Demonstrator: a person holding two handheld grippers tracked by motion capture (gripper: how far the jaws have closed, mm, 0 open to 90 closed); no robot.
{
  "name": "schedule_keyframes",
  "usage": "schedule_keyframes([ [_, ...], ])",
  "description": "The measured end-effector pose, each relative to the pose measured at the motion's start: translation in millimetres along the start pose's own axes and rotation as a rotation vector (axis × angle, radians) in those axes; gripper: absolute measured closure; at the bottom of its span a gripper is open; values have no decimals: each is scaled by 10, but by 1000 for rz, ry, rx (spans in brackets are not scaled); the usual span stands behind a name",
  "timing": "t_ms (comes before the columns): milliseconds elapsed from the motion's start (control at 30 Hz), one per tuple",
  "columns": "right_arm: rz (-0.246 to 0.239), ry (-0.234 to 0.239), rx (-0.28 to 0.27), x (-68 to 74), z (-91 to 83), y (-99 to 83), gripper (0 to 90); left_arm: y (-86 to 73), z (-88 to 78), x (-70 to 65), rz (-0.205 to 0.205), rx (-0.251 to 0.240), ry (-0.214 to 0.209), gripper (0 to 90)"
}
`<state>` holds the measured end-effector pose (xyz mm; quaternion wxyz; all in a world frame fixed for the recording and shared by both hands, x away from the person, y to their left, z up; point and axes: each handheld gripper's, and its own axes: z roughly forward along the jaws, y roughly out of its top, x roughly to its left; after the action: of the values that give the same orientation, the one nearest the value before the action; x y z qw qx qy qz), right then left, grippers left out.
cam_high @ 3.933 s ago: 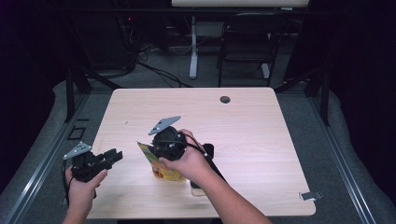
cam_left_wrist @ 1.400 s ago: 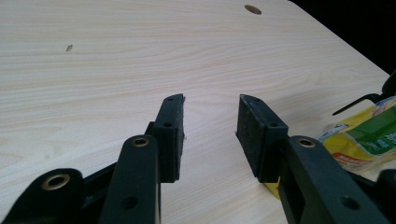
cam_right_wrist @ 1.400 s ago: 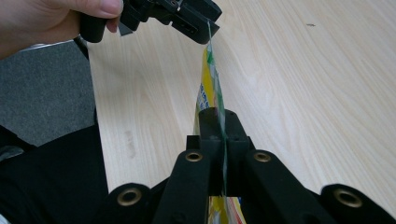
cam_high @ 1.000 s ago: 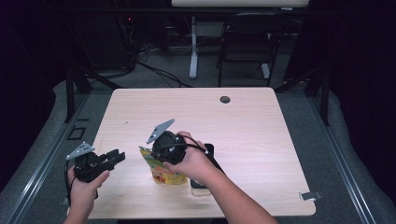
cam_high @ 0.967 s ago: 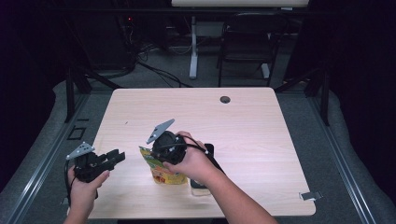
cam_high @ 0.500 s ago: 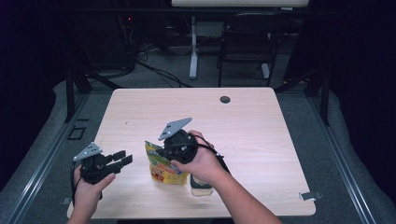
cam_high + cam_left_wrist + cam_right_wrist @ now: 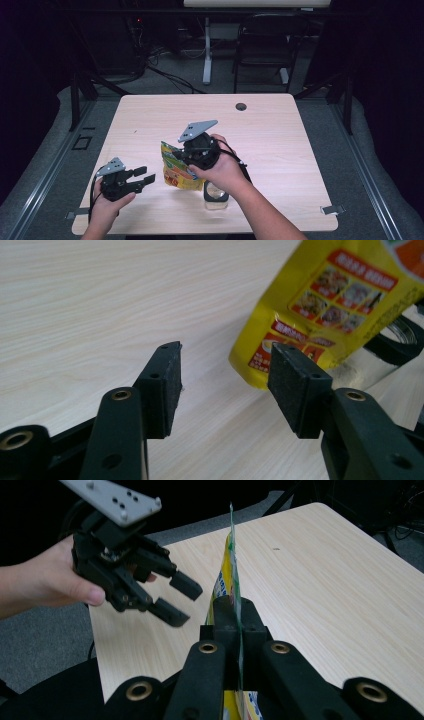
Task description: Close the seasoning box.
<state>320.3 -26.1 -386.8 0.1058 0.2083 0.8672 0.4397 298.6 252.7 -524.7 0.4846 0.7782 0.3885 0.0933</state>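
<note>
High view: we see the right tool [image 7: 186,156] clamped on the upper edge of a flat yellow plastic food pouch with red and orange printing [image 7: 176,171], which hangs upright over the front middle of the pale wood-grain counter [image 7: 280,145].
High view, left side: the left tool [image 7: 145,179] sits left of the pouch, near it but apart, its jaws spread and pointing toward it.
High view, extra: we make out a clear glass jar with a black rim [image 7: 216,192] just right of the pouch and in front of the right hand [image 7: 220,167].
Left gripper view: our left tool [image 7: 225,371] has just been opening, with bare counter between its jaws; the pouch's lower corner [image 7: 320,310] lies just beyond the right-hand jaw, untouched.
Left gripper view, detail: small food photos and red labels show on the pouch's face.
Right gripper view: the right tool [image 7: 235,611] pinches the pouch [image 7: 226,580] edge-on, a thin sheet rising from its closed jaws, with the left tool [image 7: 172,600] gaping to its left.
</note>
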Motion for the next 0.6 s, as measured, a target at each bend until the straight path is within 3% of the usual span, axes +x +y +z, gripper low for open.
schedule_keyframes([
  [67,-1,0,-2,-1,-14,6,900,-22,57,-29,0,15,-36,477],
  [233,-7,-4,-10,8,-72,43,900,-76,209,-125,21,54,-79,483],
  [600,-13,-1,-31,28,-151,121,900,-115,315,-200,16,74,-128,480],
])
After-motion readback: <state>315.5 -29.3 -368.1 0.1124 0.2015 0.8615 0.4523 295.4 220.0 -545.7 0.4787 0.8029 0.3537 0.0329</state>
